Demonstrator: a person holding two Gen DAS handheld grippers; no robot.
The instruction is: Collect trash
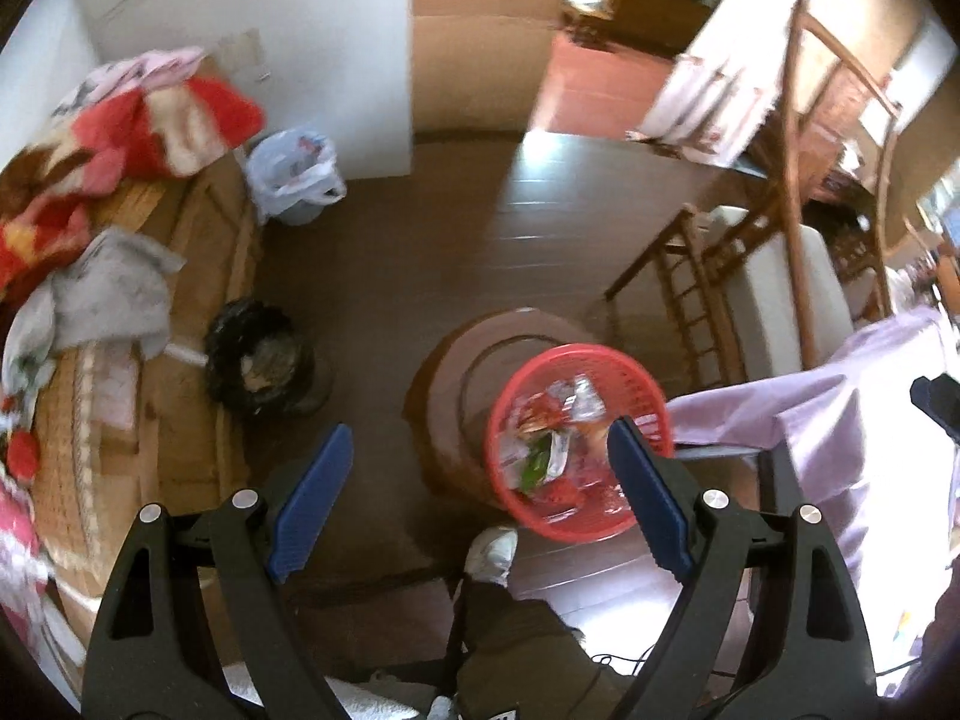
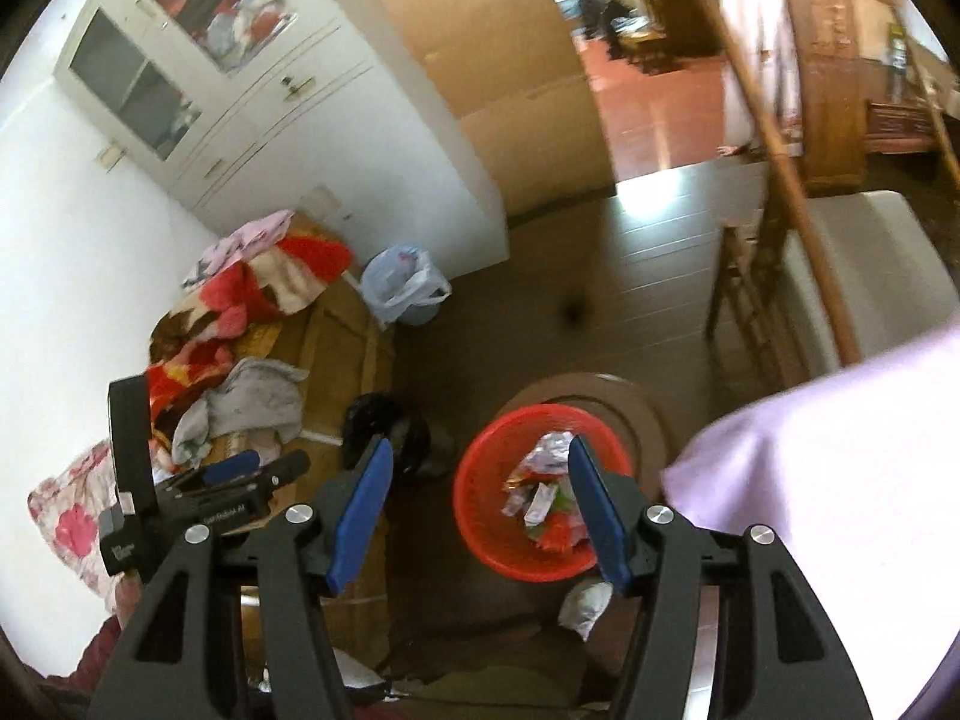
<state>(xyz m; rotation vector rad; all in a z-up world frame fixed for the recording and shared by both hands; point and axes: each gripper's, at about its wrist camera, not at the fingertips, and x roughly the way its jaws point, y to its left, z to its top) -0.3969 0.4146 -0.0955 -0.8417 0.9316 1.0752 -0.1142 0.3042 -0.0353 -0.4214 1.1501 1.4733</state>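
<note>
A red plastic basket [image 1: 642, 396] holding several crumpled wrappers [image 1: 552, 438] stands on a round wooden stool [image 1: 456, 372] on the dark floor; it also shows in the right wrist view [image 2: 480, 468] with its wrappers [image 2: 543, 495]. My left gripper [image 1: 480, 462] is open and empty, held high above the floor to the left of the basket. My right gripper [image 2: 477, 480] is open and empty, high above the basket's left side. The left gripper's body shows at the left of the right wrist view [image 2: 198, 498].
A black-lined bin [image 1: 258, 360] stands by a wooden bed [image 1: 180, 420] piled with blankets [image 1: 138, 126]. A bin with a white bag [image 1: 294, 174] stands by the wall. A lilac-covered table [image 1: 840, 420] and wooden chairs [image 1: 750, 252] are at right. The person's shoe [image 1: 492, 552] is below.
</note>
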